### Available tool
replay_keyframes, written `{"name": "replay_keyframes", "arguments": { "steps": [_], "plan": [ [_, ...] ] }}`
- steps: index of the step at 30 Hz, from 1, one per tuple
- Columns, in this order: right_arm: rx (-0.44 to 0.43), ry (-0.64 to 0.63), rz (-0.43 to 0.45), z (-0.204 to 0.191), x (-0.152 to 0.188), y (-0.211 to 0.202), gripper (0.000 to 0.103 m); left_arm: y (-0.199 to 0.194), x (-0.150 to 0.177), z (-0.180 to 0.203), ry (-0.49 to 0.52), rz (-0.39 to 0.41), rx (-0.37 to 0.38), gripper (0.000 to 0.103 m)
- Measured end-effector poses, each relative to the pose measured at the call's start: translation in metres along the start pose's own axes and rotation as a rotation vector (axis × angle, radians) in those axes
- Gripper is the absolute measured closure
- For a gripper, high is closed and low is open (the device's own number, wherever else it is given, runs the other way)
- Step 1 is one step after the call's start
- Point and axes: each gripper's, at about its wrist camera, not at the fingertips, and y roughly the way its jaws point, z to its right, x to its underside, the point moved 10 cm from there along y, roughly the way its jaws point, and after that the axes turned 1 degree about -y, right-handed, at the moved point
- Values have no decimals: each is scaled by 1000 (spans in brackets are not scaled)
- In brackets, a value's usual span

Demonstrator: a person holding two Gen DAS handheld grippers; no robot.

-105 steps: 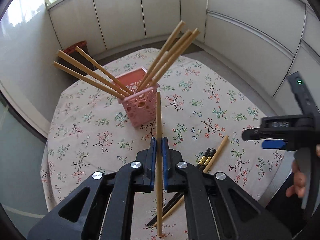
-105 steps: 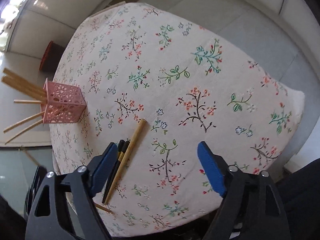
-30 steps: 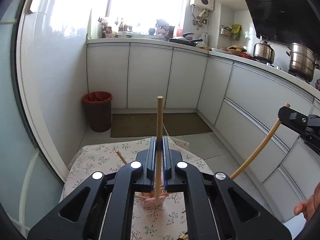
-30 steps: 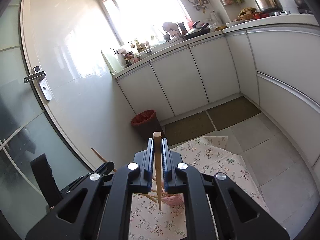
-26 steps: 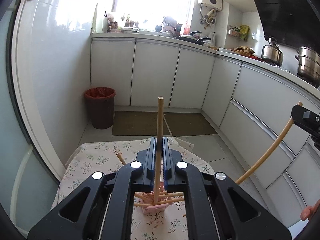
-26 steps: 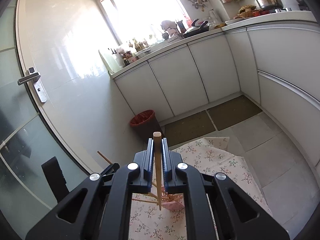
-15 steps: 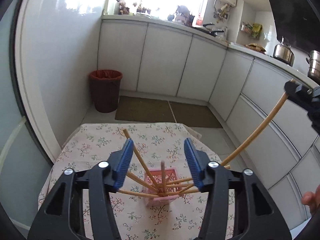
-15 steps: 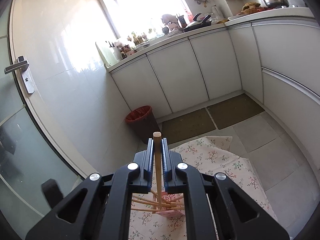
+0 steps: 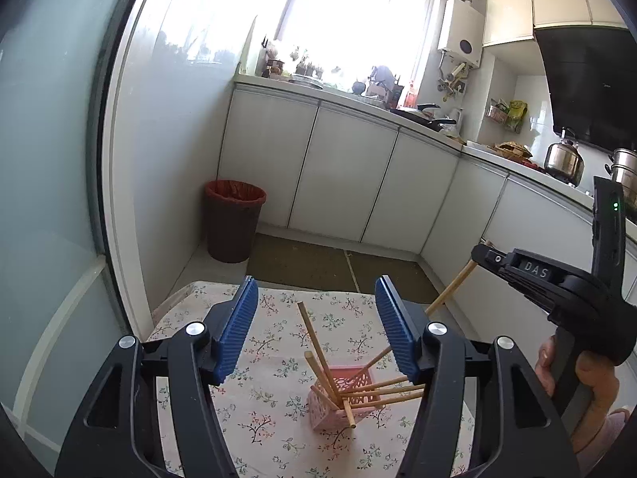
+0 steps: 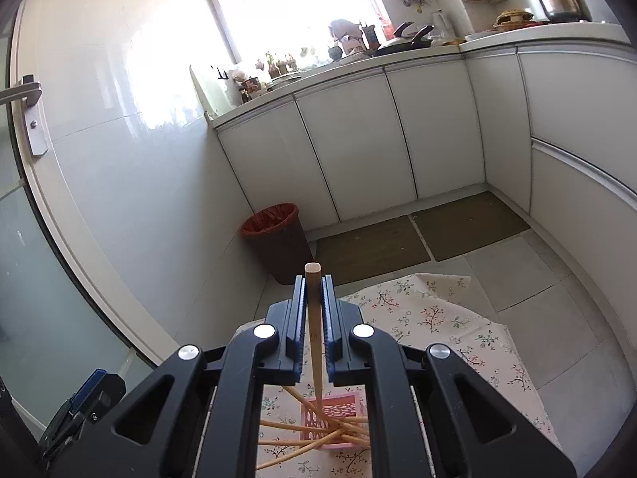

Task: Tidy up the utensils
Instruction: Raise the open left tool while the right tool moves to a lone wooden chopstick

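Note:
A pink perforated basket (image 9: 336,408) stands on the flowered tablecloth (image 9: 262,394) with several wooden chopsticks (image 9: 314,344) leaning out of it. My left gripper (image 9: 314,326) hovers above and short of the basket, its jaws opening, and the blue pads (image 9: 235,328) touch nothing. My right gripper (image 10: 313,290) is shut on one upright wooden chopstick (image 10: 313,310) whose lower tip hangs just over the basket (image 10: 338,410). In the left wrist view the right gripper (image 9: 483,253) comes in from the right, a hand (image 9: 593,378) on its handle, holding its chopstick (image 9: 450,290) slanted toward the basket.
A red-lined bin (image 9: 233,219) stands on the floor beyond the table by the white cabinets (image 9: 346,175). A glass door (image 9: 51,199) lies to the left. The table's far edge (image 10: 434,283) drops to the tiled floor. The left gripper's tip (image 10: 85,394) shows at lower left.
The left gripper let go of its chopstick, which now stands in the basket, and its jaws spread apart. Both grippers dropped closer to the basket; the right one still holds its chopstick.

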Motion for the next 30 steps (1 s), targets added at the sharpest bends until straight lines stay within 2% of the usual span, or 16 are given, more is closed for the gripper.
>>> {"name": "replay_keyframes", "arguments": {
  "steps": [4, 6, 7, 8, 10, 12, 14, 15, 19, 22, 26, 30],
  "plan": [
    [13, -62, -23, -7, 22, 21, 89, 5, 9, -12, -12, -34, -37, 45],
    [9, -65, -35, -7, 27, 16, 82, 1, 9, -18, -16, -33, -50, 44],
    [10, -63, -31, -8, 26, 12, 72, -3, 7, -19, -16, -27, -58, 42],
    [11, -65, -20, -8, 24, 3, 67, -6, 4, -20, -15, -21, -64, 40],
    [30, -81, -2, -8, 19, -13, 67, -15, -2, -19, -10, -7, -75, 33],
    [62, -110, 14, -8, 14, -33, 61, -25, -6, -13, 5, 11, -87, 27],
    [83, -127, 36, -8, 11, -53, 41, -32, -8, -6, 19, 21, -94, 22],
    [103, -135, 53, -6, 11, -64, 38, -37, -8, -1, 28, 24, -95, 19],
    [154, -164, 79, -2, 13, -99, 33, -52, -7, 12, 48, 25, -91, 15],
    [165, -140, 83, 3, 16, -121, 23, -64, -5, 22, 65, 25, -89, 11],
    [171, -74, 97, 18, 14, -144, 17, -78, -4, 29, 73, 37, -88, 7],
    [182, 59, 97, 55, 9, -158, 11, -91, -3, 29, 51, 40, -62, 7]
  ]
}}
